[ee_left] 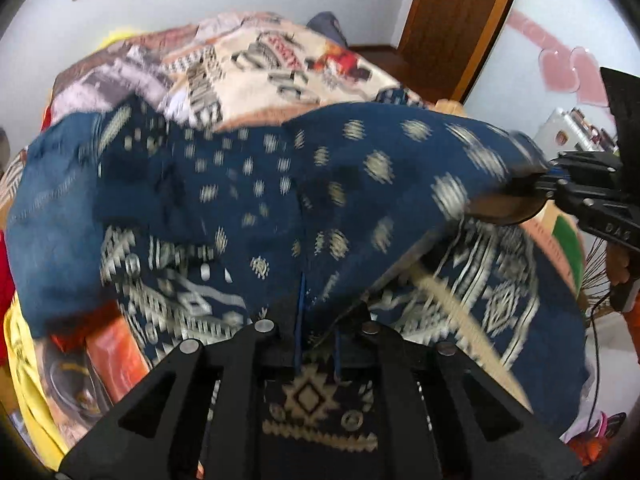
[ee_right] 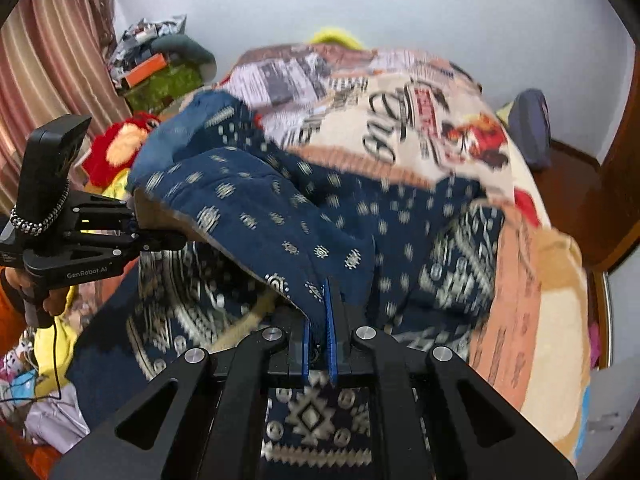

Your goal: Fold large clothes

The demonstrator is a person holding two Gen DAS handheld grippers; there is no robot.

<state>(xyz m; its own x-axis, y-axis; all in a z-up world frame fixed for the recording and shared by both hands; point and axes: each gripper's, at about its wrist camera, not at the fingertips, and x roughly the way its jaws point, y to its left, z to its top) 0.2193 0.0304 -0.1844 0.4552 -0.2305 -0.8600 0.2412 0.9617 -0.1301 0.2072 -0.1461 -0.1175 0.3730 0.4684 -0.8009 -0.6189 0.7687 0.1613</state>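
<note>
**Mid-fold: both tongs carry the garment edge across the bed**

While the blue patterned garment [ee_right: 256, 216] lies spread on the bed [ee_right: 532, 320], over a printed blanket [ee_right: 400, 92], its near edge is lifted and doubled toward the far side. The right tongs [ee_right: 320, 332] are closed on that edge, cloth pinched between the blue pads. The left tongs [ee_left: 316, 332] look closed on the edge too, though blur makes the pinch hard to read; the right wrist view shows cloth running into them. I judge this the first fold, partway over. Next, both tongs need to travel together, keeping the edge taut and level, then lay it squarely on the lower layer before opening.
</note>
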